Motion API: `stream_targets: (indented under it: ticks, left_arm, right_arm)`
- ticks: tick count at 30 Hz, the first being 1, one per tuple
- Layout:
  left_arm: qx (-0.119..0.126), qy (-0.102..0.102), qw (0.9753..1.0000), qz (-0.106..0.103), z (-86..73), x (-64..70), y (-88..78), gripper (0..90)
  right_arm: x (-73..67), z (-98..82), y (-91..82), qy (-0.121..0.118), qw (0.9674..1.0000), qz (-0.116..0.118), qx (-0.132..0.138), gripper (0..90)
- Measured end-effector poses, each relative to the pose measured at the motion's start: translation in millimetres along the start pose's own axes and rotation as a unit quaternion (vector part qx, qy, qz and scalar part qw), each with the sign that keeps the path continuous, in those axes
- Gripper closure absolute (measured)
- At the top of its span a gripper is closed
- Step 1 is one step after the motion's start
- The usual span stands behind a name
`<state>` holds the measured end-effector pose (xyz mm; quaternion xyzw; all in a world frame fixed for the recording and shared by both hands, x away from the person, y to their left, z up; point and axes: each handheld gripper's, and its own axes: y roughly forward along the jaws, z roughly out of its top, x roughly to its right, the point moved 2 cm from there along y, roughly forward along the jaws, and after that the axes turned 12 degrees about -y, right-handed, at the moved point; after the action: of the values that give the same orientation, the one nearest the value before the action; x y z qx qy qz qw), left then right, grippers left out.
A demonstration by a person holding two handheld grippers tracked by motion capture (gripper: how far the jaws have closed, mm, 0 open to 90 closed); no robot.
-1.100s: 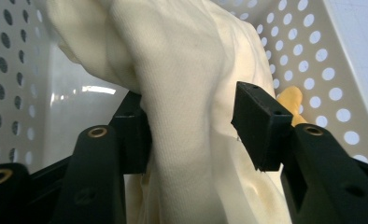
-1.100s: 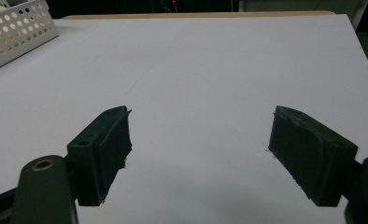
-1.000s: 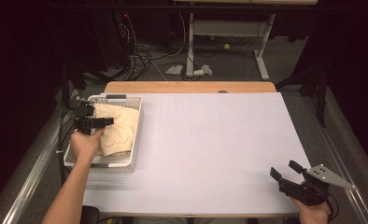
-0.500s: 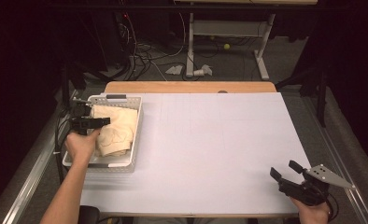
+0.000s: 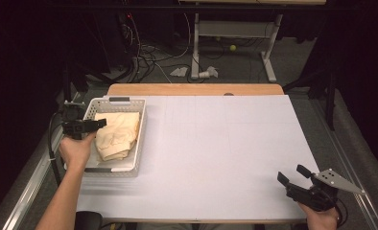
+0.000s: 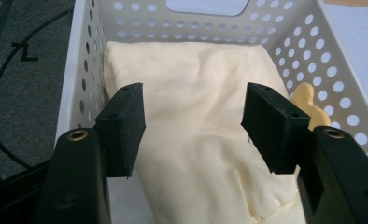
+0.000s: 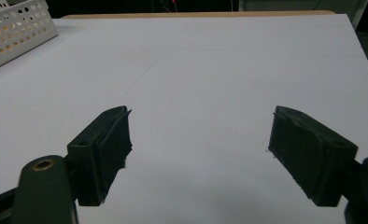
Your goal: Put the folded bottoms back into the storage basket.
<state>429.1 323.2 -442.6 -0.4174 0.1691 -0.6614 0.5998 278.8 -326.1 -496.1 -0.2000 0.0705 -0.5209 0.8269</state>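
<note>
While the left gripper [image 6: 194, 123] hangs spread over the cream garment [image 6: 196, 116] in the white basket [image 6: 322, 51], the right gripper [image 7: 198, 154] sits spread over bare table [image 7: 210, 60].

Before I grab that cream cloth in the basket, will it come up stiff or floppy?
Probably floppy: the cream cloth lies in soft folds and creases, slumped against the white basket. It looks light for its bulk, so it should drape from the left gripper, whose open jaws hover over it.
</note>
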Motion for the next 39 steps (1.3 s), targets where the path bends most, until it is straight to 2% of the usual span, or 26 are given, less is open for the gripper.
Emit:
stream_targets:
  ticks: [10,31,39]
  left_arm:
    - [0.024,0.022,0.9994,-0.015,-3.5,6.6,-12.9,36.7]
    - [0.044,0.055,0.9968,-0.038,-11.7,15.6,-31.9,35.1]
    - [0.049,0.068,0.9948,-0.058,-18.6,23.2,-35.7,35.1]
  right_arm:
    - [0.0,0.0,-0.1,0.0,1.0,0.0,0.001,21.6]
    - [0.0,0.0,0.0,0.0,1.0,-0.001,0.0,21.6]
    - [0.0,0.0,-0.1,0.0,1.0,-0.001,0.0,21.6]
